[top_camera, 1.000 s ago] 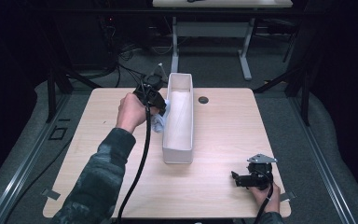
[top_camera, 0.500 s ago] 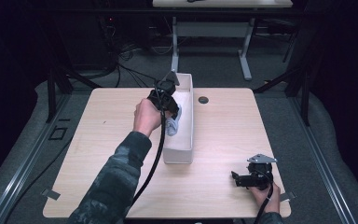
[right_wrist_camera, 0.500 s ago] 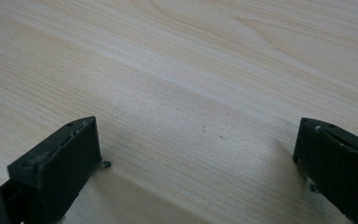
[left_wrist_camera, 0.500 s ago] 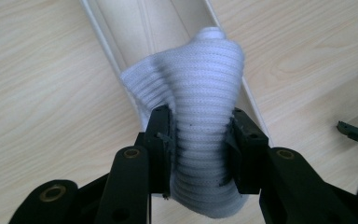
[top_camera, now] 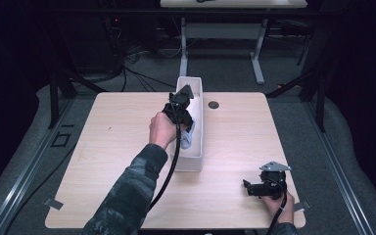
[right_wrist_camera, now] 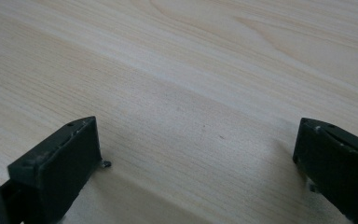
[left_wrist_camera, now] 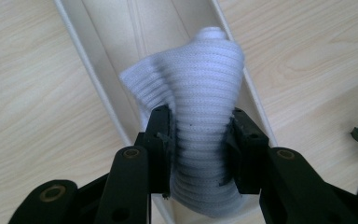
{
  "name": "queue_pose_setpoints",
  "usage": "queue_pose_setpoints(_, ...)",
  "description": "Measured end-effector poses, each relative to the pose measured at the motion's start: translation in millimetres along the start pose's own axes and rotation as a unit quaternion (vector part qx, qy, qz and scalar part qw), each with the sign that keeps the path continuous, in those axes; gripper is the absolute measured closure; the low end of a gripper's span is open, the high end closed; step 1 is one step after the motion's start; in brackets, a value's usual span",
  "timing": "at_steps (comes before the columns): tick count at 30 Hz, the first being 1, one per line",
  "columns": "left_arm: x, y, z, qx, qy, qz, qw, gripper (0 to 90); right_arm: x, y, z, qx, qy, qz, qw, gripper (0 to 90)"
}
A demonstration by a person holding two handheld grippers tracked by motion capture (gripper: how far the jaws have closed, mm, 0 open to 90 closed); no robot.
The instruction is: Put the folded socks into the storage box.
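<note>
A long white bin [top_camera: 196, 159] stands lengthwise in the middle of the table. My left gripper [top_camera: 185, 128] hangs over its inside, shut on a pale ribbed cloth [top_camera: 186, 140]. In the left gripper view the cloth [left_wrist_camera: 200, 126] is pinched between both jaws and droops into the bin's channel [left_wrist_camera: 116, 51]. My right gripper [top_camera: 250, 188] rests near the table's front right, jaws spread wide. Its fingers [right_wrist_camera: 60, 168] touch bare wood with nothing between them.
The wooden table [top_camera: 107, 161] has a dark round grommet [top_camera: 213, 105] just right of the bin's far end. Tape marks sit at the front corners [top_camera: 54, 203]. Cables and a desk frame [top_camera: 220, 34] lie on the floor beyond.
My left gripper has moved from the bin's left side over and into the bin, carrying the cloth with it. The right gripper has stayed put.
</note>
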State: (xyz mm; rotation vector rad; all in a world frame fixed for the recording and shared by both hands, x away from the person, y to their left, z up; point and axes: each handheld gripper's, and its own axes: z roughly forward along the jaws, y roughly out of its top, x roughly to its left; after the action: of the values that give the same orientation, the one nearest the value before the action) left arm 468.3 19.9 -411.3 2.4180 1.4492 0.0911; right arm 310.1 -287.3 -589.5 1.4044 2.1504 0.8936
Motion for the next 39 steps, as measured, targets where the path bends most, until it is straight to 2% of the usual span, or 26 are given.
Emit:
queue_pose_setpoints(10,-4.5,-1.8,17.6,0.005,-0.011,-0.007,0.9999,64.5,-0.1,0.1,-0.3,0.002,0.000,-0.001,1.0000,0.0)
queue_pose_setpoints(19,-9.2,-6.6,39.2,0.019,-0.006,-0.008,0.9998,64.5,0.2,0.0,-0.2,0.000,0.001,0.000,1.0000,0.0)
queue_pose_setpoints(26,-6.0,-13.2,53.6,0.031,-0.008,-0.013,0.9994,64.4,0.2,-0.1,0.0,-0.002,0.001,0.001,1.0000,0.0)
queue_pose_setpoints(39,-3.2,-21.1,65.2,0.037,-0.005,-0.020,0.9991,63.6,0.2,-0.1,0.0,-0.001,0.001,0.001,1.0000,0.1)
